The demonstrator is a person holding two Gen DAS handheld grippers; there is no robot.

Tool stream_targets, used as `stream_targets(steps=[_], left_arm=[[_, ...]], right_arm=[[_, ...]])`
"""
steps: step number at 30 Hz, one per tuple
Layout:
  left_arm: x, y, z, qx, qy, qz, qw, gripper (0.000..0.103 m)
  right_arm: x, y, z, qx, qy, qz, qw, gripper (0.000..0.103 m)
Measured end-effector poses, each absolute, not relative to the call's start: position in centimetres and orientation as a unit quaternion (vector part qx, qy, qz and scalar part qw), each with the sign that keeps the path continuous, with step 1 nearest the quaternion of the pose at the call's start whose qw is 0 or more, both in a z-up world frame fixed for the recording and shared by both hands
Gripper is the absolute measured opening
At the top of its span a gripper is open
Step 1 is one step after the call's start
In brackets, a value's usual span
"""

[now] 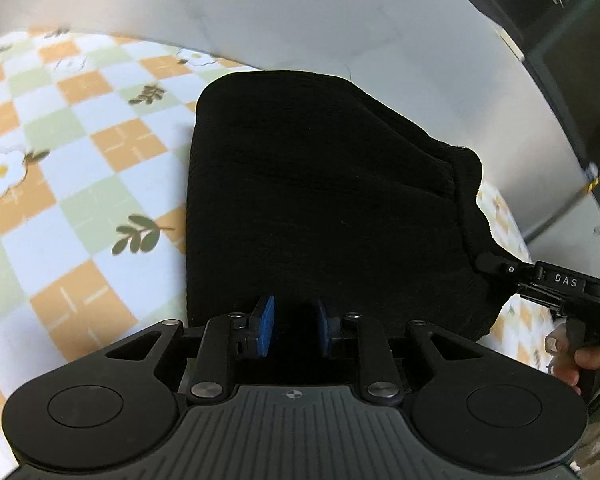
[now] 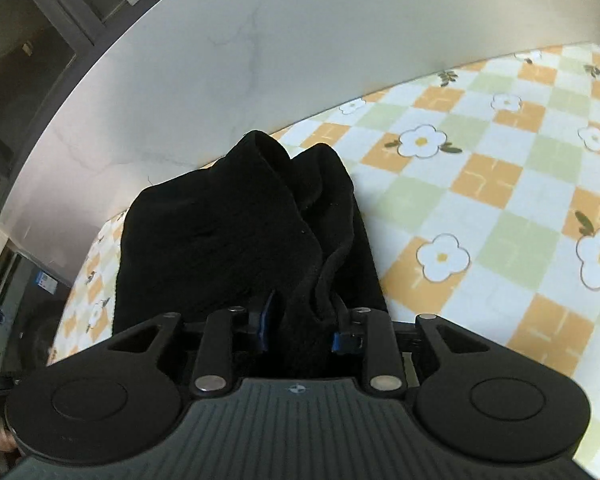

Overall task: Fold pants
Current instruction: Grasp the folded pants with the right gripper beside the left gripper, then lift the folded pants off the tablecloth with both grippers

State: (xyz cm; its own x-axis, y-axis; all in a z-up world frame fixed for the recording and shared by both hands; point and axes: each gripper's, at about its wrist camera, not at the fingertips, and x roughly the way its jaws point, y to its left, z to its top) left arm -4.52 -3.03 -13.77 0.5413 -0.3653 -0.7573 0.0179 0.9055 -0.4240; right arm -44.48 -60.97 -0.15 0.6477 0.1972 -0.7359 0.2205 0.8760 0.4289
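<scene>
Black pants [image 1: 324, 200]: soft, limp, light; your left tongs [image 1: 294, 330] and right tongs [image 2: 304, 320] pinch its near hem, keep hold there

Left gripper [image 1: 293, 330]: matte black body, two round side discs, ribbed grey centre plate with small crosshair mark, silver pivot screws on black linkage arms, blue pads [image 1: 265, 326] on fingers. Right gripper [image 2: 306, 320]: same build, same blue pads [image 2: 265, 318]; seen from left wrist view, white "DAS" lettering on its black side, small silver screw near tip.
</scene>
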Motion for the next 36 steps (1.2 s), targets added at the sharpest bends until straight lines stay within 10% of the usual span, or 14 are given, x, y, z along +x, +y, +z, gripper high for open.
stream_targets(steps=[4, 18, 36], left_arm=[[-4.2, -2.6, -14.1, -0.207, 0.471, -0.114, 0.85, 0.024], [-4.2, -3.0, -14.7, -0.218, 0.468, -0.093, 0.851, 0.03], [-8.1, 1.3, -12.6, -0.283, 0.435, -0.043, 0.854, 0.041]], right_arm=[[-43.4, -60.4, 1.4, 0.189, 0.436, -0.027, 0.879, 0.057], [-32.7, -57.2, 1.7, 0.055, 0.41, -0.023, 0.91, 0.074], [-37.5, -60.8, 1.9, 0.166, 0.412, 0.02, 0.896, 0.093]])
